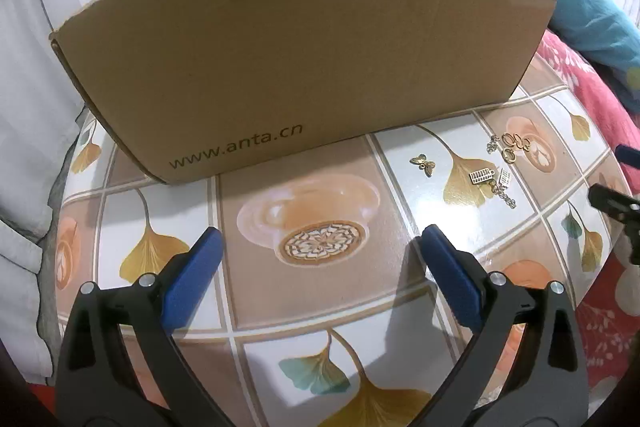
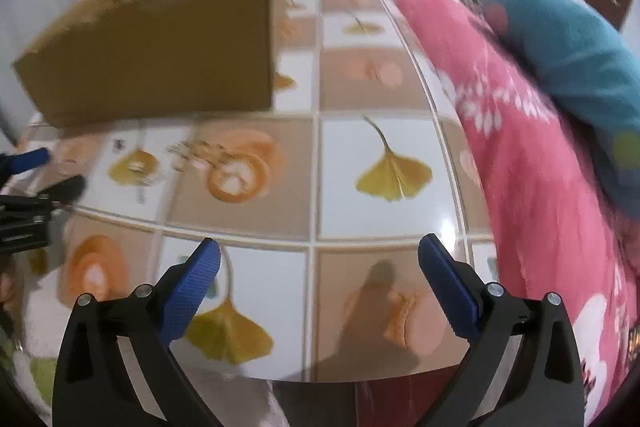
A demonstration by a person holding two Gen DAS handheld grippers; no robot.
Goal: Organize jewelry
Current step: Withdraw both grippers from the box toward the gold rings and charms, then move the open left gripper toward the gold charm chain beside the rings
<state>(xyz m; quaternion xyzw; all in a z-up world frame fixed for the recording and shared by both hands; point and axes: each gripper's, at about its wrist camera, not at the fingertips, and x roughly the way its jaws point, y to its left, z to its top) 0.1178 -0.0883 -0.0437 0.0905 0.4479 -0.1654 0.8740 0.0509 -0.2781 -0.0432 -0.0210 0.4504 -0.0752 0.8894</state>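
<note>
Small gold jewelry lies on the patterned table: a butterfly charm point(image 1: 423, 163), a cluster of rings point(image 1: 516, 145) and a comb-like charm with a chain point(image 1: 492, 181). My left gripper point(image 1: 320, 247) is open and empty, low over the table, left of and nearer than the jewelry. My right gripper point(image 2: 319, 263) is open and empty over the table's right part; its view is blurred, and the jewelry point(image 2: 200, 155) shows far to its left. The right gripper's fingers point(image 1: 612, 203) enter the left wrist view at the right edge.
A brown cardboard box point(image 1: 300, 67) marked www.anta.cn stands at the back of the table point(image 1: 320, 307); it also shows in the right wrist view point(image 2: 160, 39). Pink point(image 2: 520, 147) and teal point(image 2: 580, 59) cloth lies along the table's right edge.
</note>
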